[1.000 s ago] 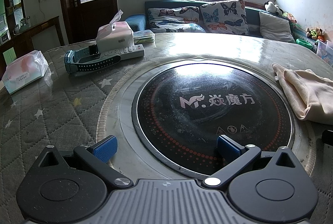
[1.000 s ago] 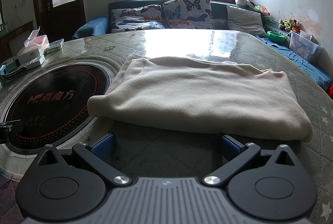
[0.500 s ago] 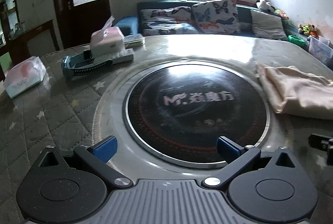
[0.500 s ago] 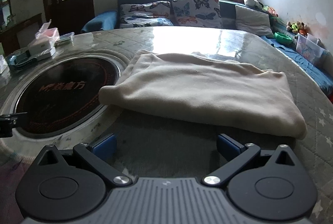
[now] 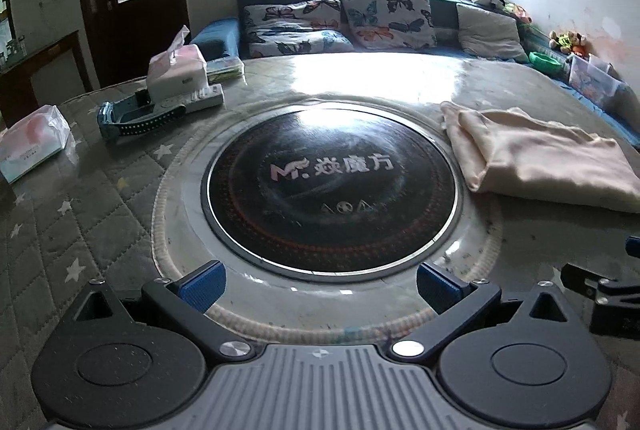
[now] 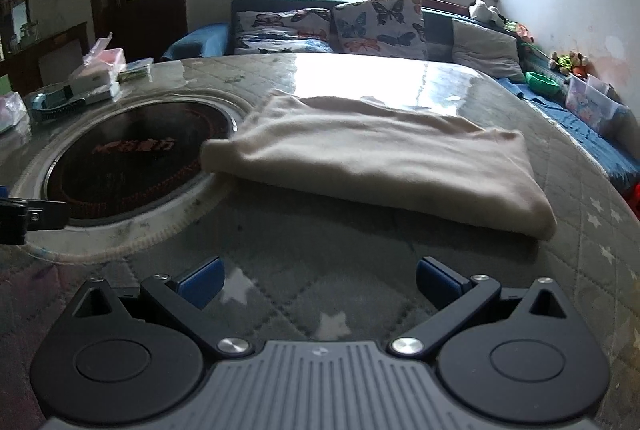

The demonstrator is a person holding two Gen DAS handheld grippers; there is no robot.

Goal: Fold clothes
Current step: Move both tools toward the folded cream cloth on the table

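Note:
A cream garment [image 6: 380,158] lies folded flat into a rectangle on the quilted table, its left corner overlapping the rim of the round black cooktop [image 6: 132,158]. In the left wrist view the same cream garment [image 5: 536,158] is at the right. My right gripper [image 6: 318,280] is open, low over the table, a short way in front of the garment's near edge, holding nothing. My left gripper [image 5: 320,282] is open over the near rim of the cooktop [image 5: 328,186], well left of the garment, empty.
Tissue boxes [image 5: 176,70] [image 5: 32,142], a remote and a blue-black strap [image 5: 140,118] sit at the table's far left. A sofa with butterfly cushions [image 5: 384,14] stands behind the table. Toys and a plastic bin [image 6: 588,98] line the right wall.
Both grippers have drawn back from the garment toward the table's near edge and risen a little. The garment has not moved. Both stay open.

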